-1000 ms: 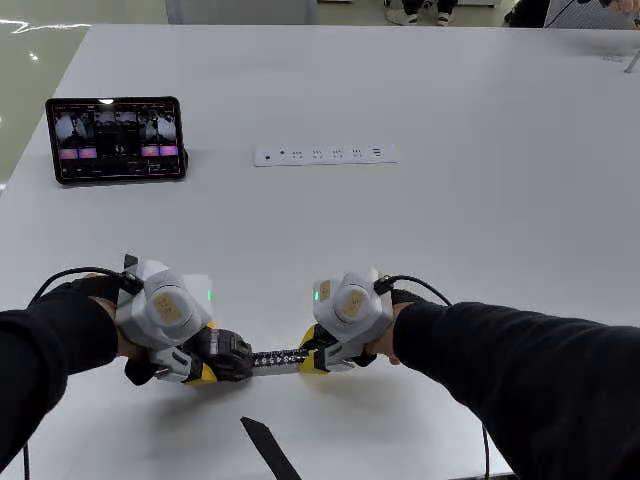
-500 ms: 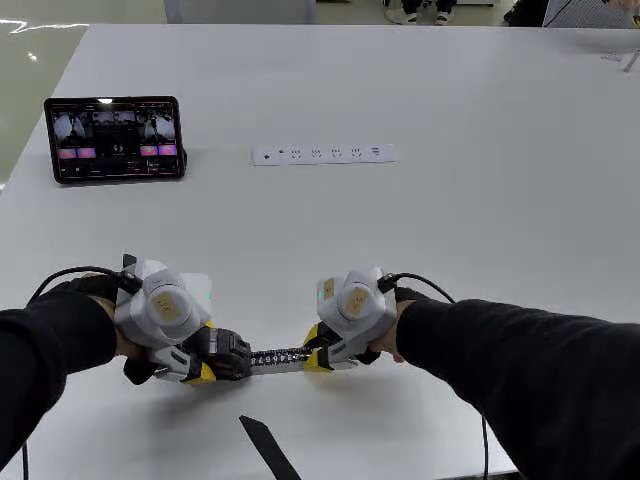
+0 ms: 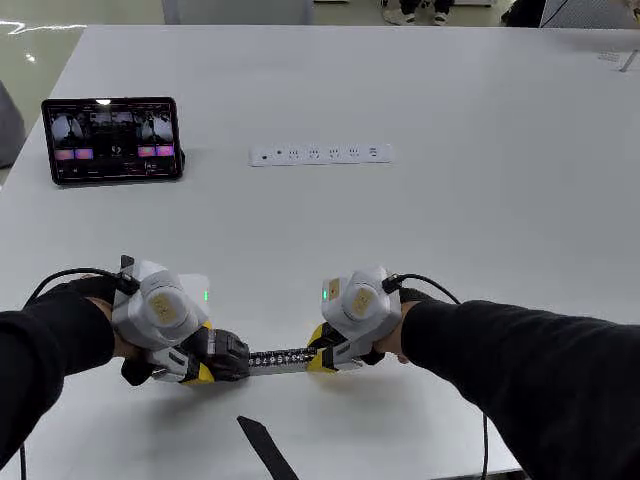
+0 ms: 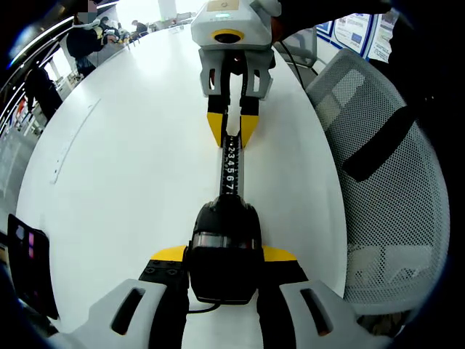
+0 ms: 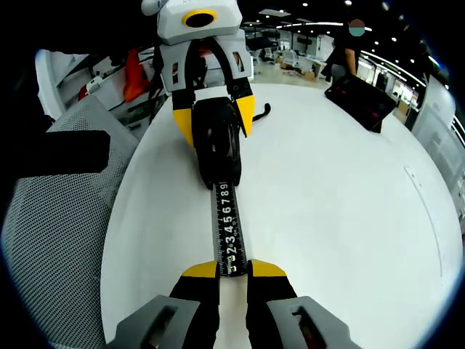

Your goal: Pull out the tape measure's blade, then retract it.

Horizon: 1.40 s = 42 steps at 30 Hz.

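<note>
From above and a little way back, the head view looks down across the white table [image 3: 450, 120] toward its far edge. The two gripper views sit low and close, facing each other along the blade [image 4: 229, 163]; all three share that short stretch.

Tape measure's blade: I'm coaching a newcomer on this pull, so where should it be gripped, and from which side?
Grip the blade at its free tip, coming end-on from opposite the case. It is a narrow straight strip leaving the case mouth, so an in-line pull likely avoids kinking. The right tongs hold it so; the left tongs clamp the case.
</note>
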Tool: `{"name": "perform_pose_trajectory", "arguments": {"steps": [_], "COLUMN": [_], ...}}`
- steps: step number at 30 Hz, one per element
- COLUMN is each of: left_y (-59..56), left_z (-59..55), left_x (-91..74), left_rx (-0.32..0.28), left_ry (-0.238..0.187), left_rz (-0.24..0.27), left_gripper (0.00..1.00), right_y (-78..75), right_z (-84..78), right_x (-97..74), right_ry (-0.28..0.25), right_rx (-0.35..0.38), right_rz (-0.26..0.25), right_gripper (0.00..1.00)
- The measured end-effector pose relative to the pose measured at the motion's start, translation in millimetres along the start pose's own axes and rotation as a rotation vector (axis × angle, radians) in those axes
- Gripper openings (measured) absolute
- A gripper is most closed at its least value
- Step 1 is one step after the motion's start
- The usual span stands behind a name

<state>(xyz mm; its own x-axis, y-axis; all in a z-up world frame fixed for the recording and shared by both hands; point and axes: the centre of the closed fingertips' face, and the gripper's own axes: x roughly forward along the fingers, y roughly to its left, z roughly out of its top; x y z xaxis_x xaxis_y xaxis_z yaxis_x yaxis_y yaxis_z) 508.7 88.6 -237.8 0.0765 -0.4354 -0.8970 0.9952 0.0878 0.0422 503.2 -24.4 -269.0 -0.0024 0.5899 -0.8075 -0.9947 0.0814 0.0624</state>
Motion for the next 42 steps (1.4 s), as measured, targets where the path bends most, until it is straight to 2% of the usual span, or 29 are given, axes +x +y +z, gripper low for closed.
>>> {"name": "perform_pose_trajectory", "arguments": {"steps": [42], "left_y": [-0.2], "left_z": [0.1], "left_x": [0.2], "left_rx": [-0.004], "left_ry": [0.006], "left_rz": [0.0], "left_gripper": [0.3], "right_y": [-2.4], "right_z": [-19.9], "right_x": [-14.0], "right_ry": [0.015], "right_rx": [0.021], "right_rz": [-0.012], "right_gripper": [0.09]}}
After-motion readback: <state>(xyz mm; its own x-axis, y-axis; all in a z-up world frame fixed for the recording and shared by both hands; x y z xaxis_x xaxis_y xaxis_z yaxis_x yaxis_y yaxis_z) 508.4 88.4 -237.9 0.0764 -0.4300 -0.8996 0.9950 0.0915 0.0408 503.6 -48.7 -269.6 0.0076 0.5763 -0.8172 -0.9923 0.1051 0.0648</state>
